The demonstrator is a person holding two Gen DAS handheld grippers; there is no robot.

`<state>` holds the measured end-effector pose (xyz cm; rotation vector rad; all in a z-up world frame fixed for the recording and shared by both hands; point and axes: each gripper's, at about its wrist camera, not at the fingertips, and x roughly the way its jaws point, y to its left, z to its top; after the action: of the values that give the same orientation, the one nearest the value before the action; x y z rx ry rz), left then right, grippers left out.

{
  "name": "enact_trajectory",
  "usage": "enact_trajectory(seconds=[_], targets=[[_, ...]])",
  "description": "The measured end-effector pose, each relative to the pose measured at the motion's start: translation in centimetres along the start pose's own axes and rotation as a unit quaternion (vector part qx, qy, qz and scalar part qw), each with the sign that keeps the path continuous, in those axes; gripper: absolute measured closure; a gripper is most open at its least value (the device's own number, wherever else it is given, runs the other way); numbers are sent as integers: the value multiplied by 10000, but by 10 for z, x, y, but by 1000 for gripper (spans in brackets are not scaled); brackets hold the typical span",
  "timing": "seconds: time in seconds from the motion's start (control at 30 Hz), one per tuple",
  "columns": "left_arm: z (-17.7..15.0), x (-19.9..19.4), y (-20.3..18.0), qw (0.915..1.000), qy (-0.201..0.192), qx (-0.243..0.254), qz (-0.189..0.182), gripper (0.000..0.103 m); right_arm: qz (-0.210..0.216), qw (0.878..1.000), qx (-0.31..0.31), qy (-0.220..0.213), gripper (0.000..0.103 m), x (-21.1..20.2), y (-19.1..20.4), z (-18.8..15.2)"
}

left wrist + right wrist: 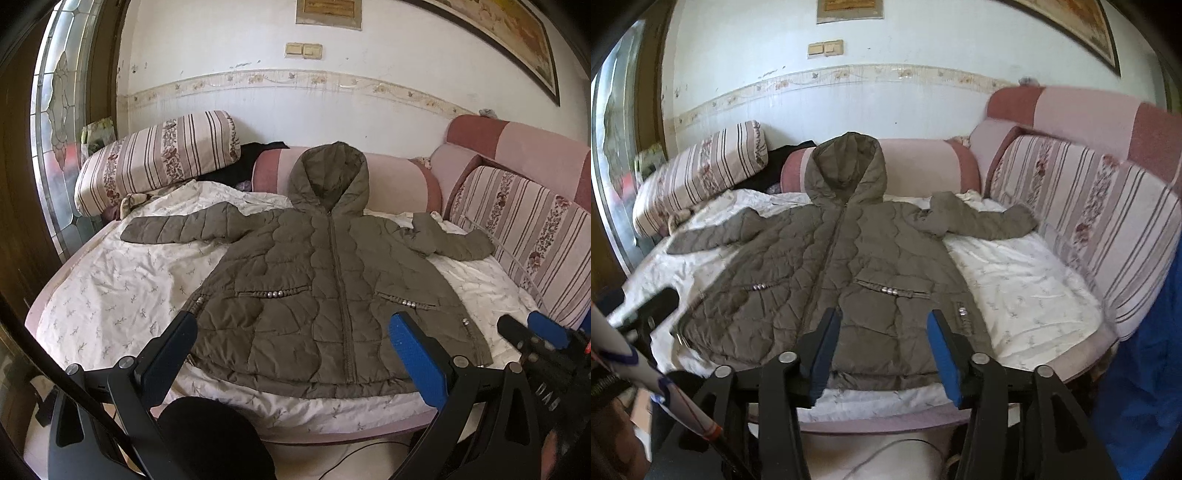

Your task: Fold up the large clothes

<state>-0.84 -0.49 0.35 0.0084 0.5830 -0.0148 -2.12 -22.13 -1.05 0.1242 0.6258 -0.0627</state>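
An olive quilted hooded jacket [295, 266] lies flat and zipped, front up, on a white floral sheet [122, 280]. Both sleeves are spread out and the hood points at the wall. My left gripper [293, 325] hovers over the jacket's hem with its blue pads wide apart and nothing between them. My right gripper [884, 315] stands open above the hem on the right half of the jacket [820, 266], also holding nothing. The right gripper [532, 328] also shows at the right edge of the left wrist view. The left gripper [661, 299] shows as a blur at the left of the right wrist view.
The sheet covers a pink sofa bed [517, 147] with striped cushions at the left [159, 155] and right [1089, 206]. A pink bolster [923, 162] lies behind the hood. A glass door [59, 129] stands at the left, and blue fabric [1145, 369] hangs at the right.
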Motion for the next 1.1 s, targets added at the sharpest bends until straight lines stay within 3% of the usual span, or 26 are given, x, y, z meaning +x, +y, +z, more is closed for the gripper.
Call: enact_trajectory(seconds=[0.17,0.43,0.57,0.7,0.83,0.93,0.97,1.1], targets=[[7,26,4,9998,-18,110,175,0,490,9971,578,105,39,43,-35,24],[55,105,-1,9997,-28,-146,201,0,279,9869,1552,341,39,121,-129,65],[92,165,-25,9995,-97,-156,257,0,622,9712,2244,498,39,162,-180,88],[121,238,-56,9997,122,-188,125,0,1125,9444,2993,769,45,208,-223,99],[118,306,-77,9991,356,-186,160,0,751,9469,2965,991,72,251,-252,116],[104,338,-79,9978,501,-70,418,0,175,9554,2799,921,73,276,-279,137],[105,347,-77,9977,584,12,354,0,-43,9556,2812,882,73,284,-291,142],[115,360,-62,9972,384,186,620,0,-485,9429,3209,750,73,320,-347,159]])
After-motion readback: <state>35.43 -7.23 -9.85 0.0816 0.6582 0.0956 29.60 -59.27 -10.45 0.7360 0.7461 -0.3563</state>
